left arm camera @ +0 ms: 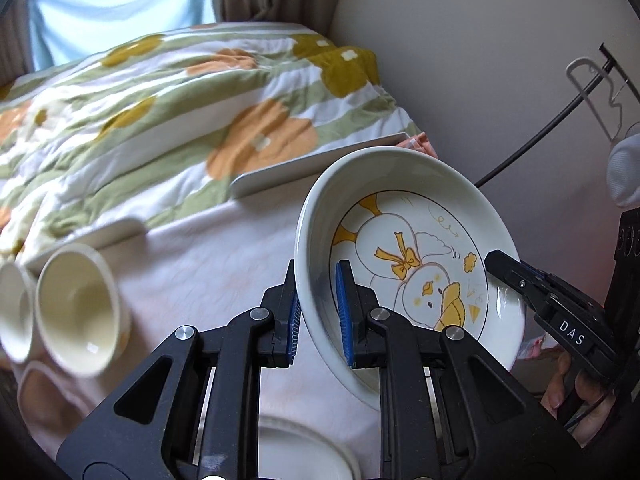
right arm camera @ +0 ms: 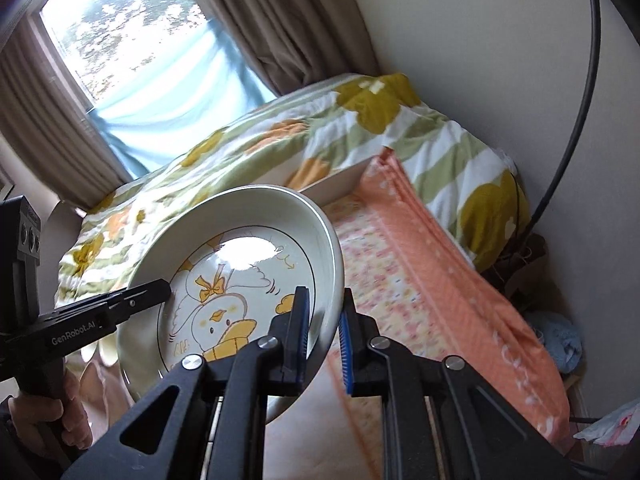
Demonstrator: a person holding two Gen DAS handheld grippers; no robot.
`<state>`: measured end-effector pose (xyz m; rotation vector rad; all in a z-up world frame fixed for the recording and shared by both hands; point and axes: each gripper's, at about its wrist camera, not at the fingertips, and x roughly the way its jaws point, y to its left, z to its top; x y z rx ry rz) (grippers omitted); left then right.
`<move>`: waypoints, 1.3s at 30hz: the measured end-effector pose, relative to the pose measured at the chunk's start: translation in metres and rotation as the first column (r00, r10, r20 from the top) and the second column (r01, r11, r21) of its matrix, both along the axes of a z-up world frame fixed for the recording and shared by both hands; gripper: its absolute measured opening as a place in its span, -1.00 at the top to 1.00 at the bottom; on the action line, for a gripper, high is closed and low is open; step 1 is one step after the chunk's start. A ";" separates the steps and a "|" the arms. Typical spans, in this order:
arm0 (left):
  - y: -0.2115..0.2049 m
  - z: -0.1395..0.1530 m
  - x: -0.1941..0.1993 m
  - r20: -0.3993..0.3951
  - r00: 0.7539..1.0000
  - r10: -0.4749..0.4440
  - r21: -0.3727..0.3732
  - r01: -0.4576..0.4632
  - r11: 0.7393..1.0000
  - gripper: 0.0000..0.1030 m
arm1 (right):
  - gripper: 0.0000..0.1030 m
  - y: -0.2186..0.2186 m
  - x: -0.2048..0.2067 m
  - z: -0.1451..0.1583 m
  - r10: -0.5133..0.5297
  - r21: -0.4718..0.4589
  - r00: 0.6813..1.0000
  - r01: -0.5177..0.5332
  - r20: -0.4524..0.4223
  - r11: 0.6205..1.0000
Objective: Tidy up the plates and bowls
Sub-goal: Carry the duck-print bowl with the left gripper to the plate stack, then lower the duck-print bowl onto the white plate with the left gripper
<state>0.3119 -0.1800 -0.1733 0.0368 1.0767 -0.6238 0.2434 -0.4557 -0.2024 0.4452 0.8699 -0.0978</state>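
A white deep plate [left arm camera: 404, 216] with a yellow duck drawing is held tilted above the bed, gripped from both sides. My left gripper [left arm camera: 319, 314] is shut on its near left rim, one blue pad inside and one outside. My right gripper [left arm camera: 505, 269] clamps the opposite rim, with a hand behind it. In the right wrist view the plate [right arm camera: 244, 284] fills the middle; my right gripper [right arm camera: 323, 340] is shut on its right rim, and my left gripper [right arm camera: 160, 290] bites the left rim. Two cream bowls [left arm camera: 80, 308] lie on their sides at the left.
A white tray [left arm camera: 320, 168] lies on the floral quilt [left arm camera: 160, 112] behind the plate. Another white dish [left arm camera: 304, 452] sits below my left gripper. An orange blanket [right arm camera: 432, 280] runs along the wall [right arm camera: 480, 60], and black cables [right arm camera: 576, 120] hang at the right.
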 end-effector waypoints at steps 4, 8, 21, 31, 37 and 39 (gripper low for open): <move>0.047 0.010 -0.037 0.009 0.998 0.062 -0.001 -0.062 0.998 0.72 | 0.75 0.036 -0.022 0.009 0.068 0.003 0.998 -0.068 0.018 0.998; 0.092 0.008 -0.070 0.004 0.992 0.128 0.011 -0.128 0.992 0.72 | 0.75 0.075 -0.041 0.008 0.145 0.008 0.989 -0.145 0.012 0.989; 0.178 -0.061 -0.146 -0.119 0.906 0.407 -0.006 -0.410 0.912 0.72 | 0.75 0.143 -0.054 -0.044 0.428 0.021 0.902 -0.428 -0.055 0.904; 0.180 -0.088 -0.159 -0.131 0.874 0.468 -0.007 -0.472 0.881 0.72 | 0.75 0.150 -0.051 -0.069 0.514 0.002 0.855 -0.515 -0.064 0.857; 0.178 -0.092 -0.163 -0.129 0.870 0.475 0.009 -0.478 0.878 0.72 | 0.75 0.148 -0.054 -0.074 0.521 0.006 0.851 -0.522 -0.061 0.853; 0.177 -0.092 -0.161 -0.128 0.871 0.475 0.016 -0.477 0.879 0.72 | 0.75 0.149 -0.054 -0.074 0.522 0.004 0.851 -0.523 -0.060 0.852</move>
